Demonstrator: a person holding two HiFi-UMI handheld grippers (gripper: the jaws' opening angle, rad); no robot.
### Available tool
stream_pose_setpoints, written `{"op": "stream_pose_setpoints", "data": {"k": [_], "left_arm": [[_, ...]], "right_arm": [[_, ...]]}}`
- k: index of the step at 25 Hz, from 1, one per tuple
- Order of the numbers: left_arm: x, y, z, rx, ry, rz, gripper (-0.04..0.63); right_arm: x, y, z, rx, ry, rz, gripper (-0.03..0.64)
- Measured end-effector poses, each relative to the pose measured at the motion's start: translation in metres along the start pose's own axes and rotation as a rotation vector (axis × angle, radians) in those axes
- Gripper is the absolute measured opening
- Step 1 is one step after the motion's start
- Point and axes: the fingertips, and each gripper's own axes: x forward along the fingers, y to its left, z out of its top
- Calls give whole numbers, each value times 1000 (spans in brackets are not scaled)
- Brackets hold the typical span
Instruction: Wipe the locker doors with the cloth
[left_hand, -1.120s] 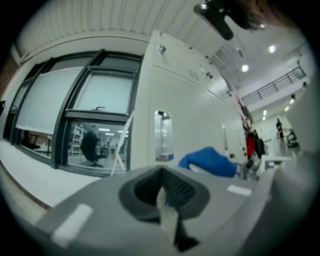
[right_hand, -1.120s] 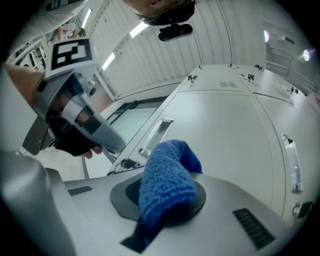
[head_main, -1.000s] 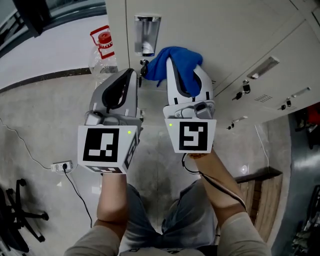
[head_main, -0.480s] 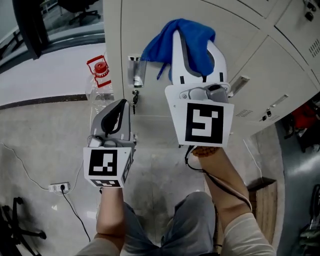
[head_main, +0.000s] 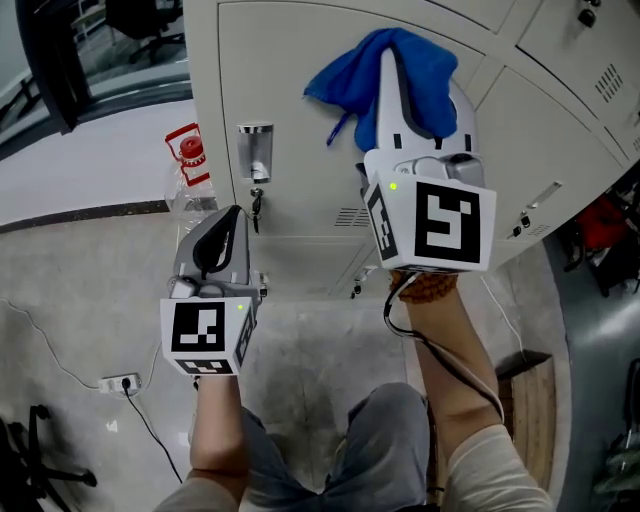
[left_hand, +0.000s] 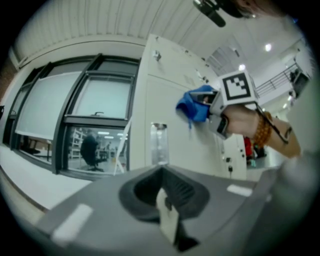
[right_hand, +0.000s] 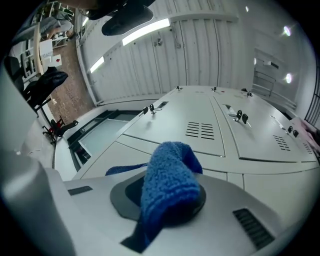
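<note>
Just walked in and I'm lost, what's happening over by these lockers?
A person holds a two-jaw tool in each hand. The right tool is shut on a blue cloth and holds it up against a pale locker door, seemingly to wipe it. The left tool, shut and empty, hangs lower, near the door's metal handle.

The cloth is nubbly, fluffy fabric; the doors are smooth, matt painted metal, with a glossy handle.
</note>
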Motion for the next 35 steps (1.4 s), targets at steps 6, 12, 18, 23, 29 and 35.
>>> {"op": "stream_pose_setpoints", "data": {"k": [6, 12, 18, 23, 29, 35], "left_arm": [[3, -3, -3, 10, 13, -4, 3], [8, -6, -9, 17, 22, -11, 2], [14, -8, -14, 8, 28, -19, 2], [17, -10, -16, 2, 28, -23, 2], [20, -10, -21, 4, 38, -23, 2], [23, -10, -24, 0, 39, -22, 2]], "right_arm": [[-22, 7, -31, 52, 26, -9, 32], [-44, 32, -69, 75, 67, 22, 32], [-64, 57, -103, 93, 110, 49, 32], [-83, 74, -132, 121, 158, 55, 32], [-102, 93, -164, 157, 206, 76, 32], [-130, 115, -208, 168, 302, 113, 32]]}}
